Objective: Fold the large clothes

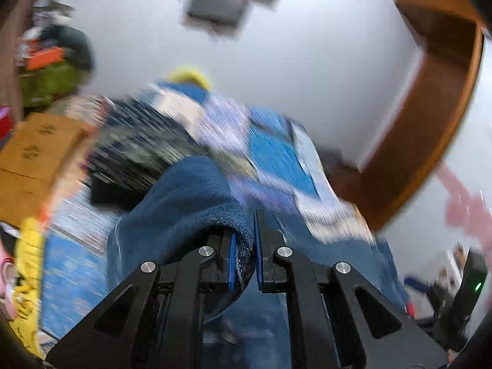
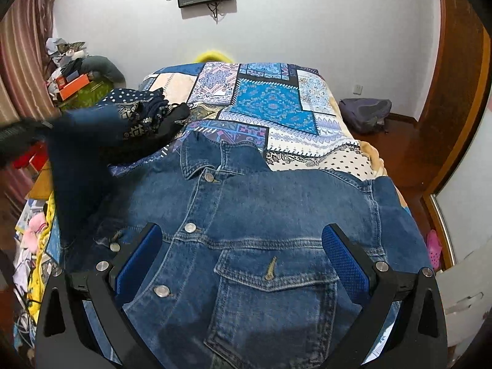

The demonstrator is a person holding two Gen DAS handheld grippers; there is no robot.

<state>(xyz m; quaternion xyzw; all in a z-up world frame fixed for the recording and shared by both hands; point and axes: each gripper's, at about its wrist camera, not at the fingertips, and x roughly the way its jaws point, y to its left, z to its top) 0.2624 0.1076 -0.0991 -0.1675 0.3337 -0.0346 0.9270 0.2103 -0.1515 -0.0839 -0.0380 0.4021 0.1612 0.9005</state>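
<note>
Denim jacket [image 2: 246,215] — heavy, stiff; left gripper [image 1: 244,255] clamps its cuff [image 1: 243,240], right gripper [image 2: 243,264] gapes — grab hem.

The left hand-held gripper [image 1: 244,253] is clamped on a thick fold of blue denim jacket [image 1: 184,203], which spills toward 9 o'clock. Beyond, at 12 o'clock, lies the blurred patchwork bedspread [image 1: 276,153]; cardboard boxes [image 1: 33,156] sit at 9 o'clock.

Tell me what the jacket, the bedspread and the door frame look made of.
Jacket: blue denim, judging by the twill weave, pale topstitching and shiny metal snaps.
Bedspread: printed woven cloth, probably cotton, matte, in patchwork patterns.
Door frame: reddish-brown wood or veneer, glossy as if varnished.
</note>
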